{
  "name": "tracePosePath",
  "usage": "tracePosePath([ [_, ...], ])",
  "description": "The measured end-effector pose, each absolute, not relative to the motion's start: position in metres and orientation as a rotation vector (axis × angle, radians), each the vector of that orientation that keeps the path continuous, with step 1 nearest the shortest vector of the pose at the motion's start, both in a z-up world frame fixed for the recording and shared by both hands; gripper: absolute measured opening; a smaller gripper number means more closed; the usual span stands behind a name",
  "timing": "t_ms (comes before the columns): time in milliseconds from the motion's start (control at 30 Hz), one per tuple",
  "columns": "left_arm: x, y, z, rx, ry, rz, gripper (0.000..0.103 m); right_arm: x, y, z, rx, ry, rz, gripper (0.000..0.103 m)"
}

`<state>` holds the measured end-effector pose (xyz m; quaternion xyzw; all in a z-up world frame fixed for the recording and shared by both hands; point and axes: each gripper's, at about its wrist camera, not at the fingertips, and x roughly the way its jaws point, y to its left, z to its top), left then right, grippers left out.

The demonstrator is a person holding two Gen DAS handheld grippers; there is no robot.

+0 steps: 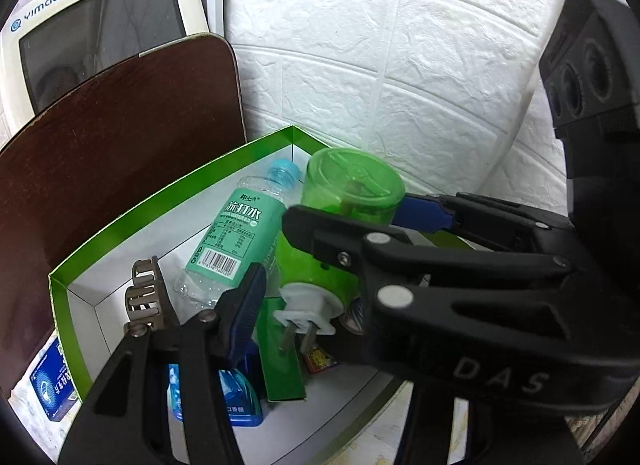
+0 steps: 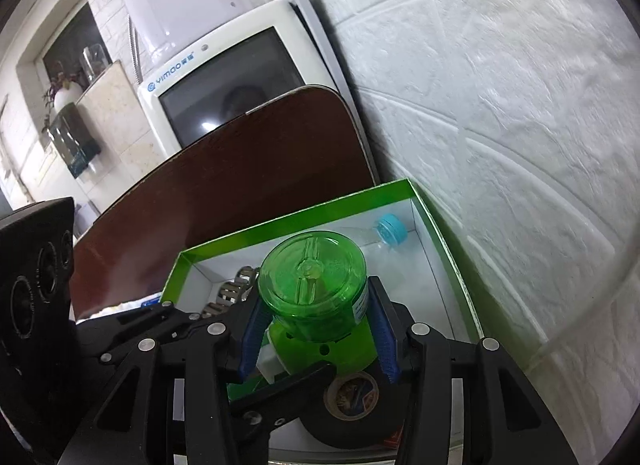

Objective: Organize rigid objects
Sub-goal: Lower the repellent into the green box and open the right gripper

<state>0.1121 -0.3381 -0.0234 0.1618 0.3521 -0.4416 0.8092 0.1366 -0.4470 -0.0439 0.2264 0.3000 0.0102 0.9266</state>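
One green plug-in device (image 2: 316,297) hangs over the green-rimmed box (image 2: 288,221), pinched between the blue pads of the right hand-held gripper (image 2: 316,325). The left hand-held gripper (image 1: 312,261) stands spread around the device. In the box lie one water bottle (image 1: 236,237), one hair claw (image 1: 146,293) and one tape roll (image 2: 352,409). Only the left wrist view shows the device's two prongs (image 1: 296,339) and the bottle's label; only the right shows the whole tape roll.
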Motion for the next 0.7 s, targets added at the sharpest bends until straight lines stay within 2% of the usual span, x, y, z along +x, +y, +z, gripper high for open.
tracePosePath([
  [200,0.107,-0.333,-0.021,0.376,0.728,-0.915,0.052,0.132,-0.449,-0.049,0.481,0.638,-0.016,0.05],
  [267,0.105,-0.33,-0.02,0.375,0.721,-0.906,0.053,0.129,-0.448,-0.046,0.477,0.628,-0.027,0.057],
  [333,0.099,-0.323,-0.017,0.384,0.714,-0.899,0.054,0.125,-0.447,-0.041,0.468,0.61,-0.046,0.068],
  [500,0.094,-0.308,-0.009,0.379,0.69,-0.869,0.059,0.115,-0.444,-0.025,0.449,0.554,-0.093,0.069],
  [700,0.096,-0.283,-0.001,0.354,0.67,-0.821,0.06,0.108,-0.438,-0.013,0.46,0.52,-0.094,0.069],
])
